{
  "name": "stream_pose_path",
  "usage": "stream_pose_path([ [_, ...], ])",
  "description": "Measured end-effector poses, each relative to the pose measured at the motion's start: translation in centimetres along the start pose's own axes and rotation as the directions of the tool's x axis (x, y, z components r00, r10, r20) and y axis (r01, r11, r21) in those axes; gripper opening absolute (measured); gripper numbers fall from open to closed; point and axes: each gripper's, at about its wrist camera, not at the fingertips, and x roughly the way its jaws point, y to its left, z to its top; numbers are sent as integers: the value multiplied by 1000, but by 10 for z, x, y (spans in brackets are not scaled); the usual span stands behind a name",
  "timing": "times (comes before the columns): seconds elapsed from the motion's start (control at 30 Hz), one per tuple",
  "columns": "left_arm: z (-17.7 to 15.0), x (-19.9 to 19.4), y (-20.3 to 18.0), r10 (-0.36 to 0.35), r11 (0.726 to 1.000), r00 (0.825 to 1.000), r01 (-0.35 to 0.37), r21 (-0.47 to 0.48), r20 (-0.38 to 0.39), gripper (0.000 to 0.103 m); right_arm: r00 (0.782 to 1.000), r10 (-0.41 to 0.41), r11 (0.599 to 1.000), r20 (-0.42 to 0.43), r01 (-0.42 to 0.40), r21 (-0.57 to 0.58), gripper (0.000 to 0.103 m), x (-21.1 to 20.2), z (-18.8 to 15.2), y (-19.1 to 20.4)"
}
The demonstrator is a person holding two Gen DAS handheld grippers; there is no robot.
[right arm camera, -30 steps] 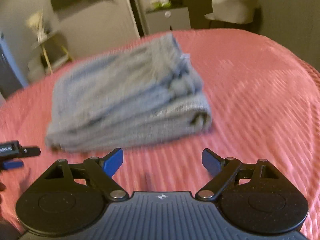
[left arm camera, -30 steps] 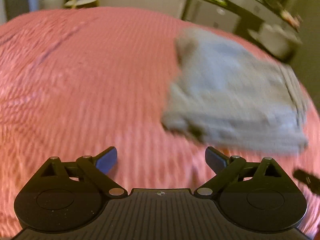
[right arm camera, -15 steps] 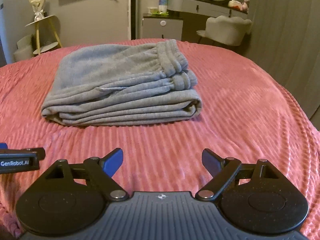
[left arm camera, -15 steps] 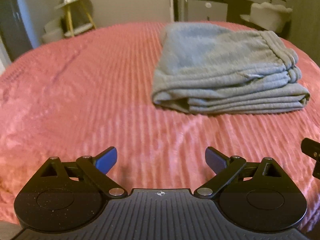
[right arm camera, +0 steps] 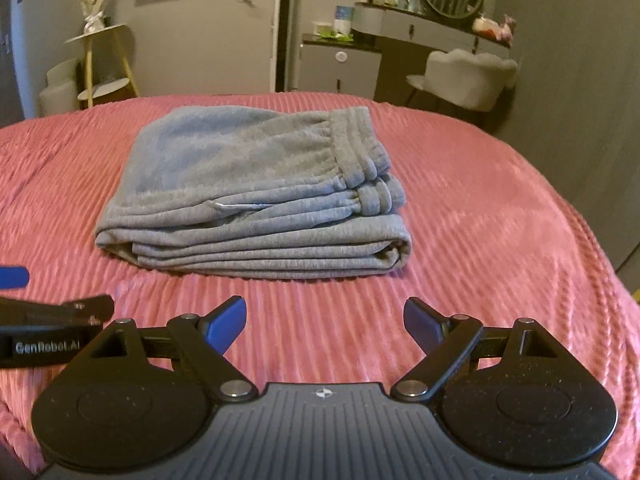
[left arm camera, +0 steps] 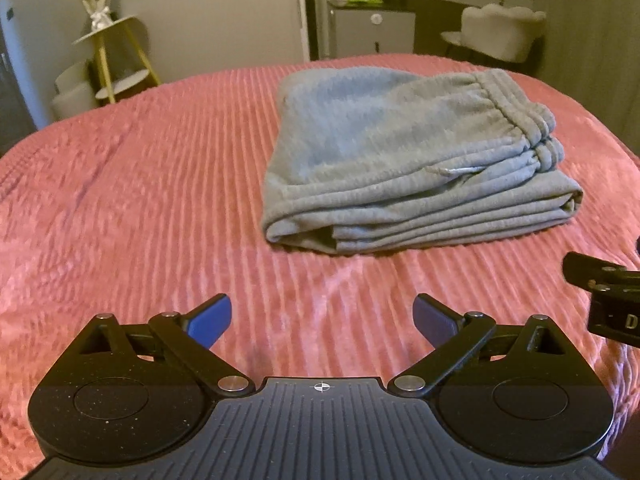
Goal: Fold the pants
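Your pants (left arm camera: 404, 160) lie folded in a flat grey stack on the pink bed (left arm camera: 140, 208), toward its far edge, waistband on the right side of the stack. Your left tongs (left arm camera: 322, 318) are released, fingers spread wide over bare bedspread near the pants, touching nothing. Your right tongs (right arm camera: 325, 320) are likewise released, just beside the left pair.

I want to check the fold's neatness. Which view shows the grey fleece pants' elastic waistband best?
The right wrist view: the folded grey fleece pants sit centred, waistband sharp. The left wrist view shows it off to the right, slightly blurred.
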Motion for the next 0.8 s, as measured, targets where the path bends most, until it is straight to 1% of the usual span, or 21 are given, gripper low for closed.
stream_pose_path([
  [0.17,1,13,-2,14,1000,1000,-14,-2,-24,100,999,9,999,-51,-6,47,86,19,-4,0],
  [0.33,2,19,-1,0,1000,999,-1,-20,-53,100,998,23,997,-53,-19,80,86,22,-6,-1],
  [0.63,1,18,0,-10,1000,998,9,-23,-57,100,998,17,996,-59,-11,93,86,23,-7,-2],
  [0.8,0,17,0,-16,999,998,14,-32,-62,100,999,20,995,-49,-15,102,86,20,-7,-4],
])
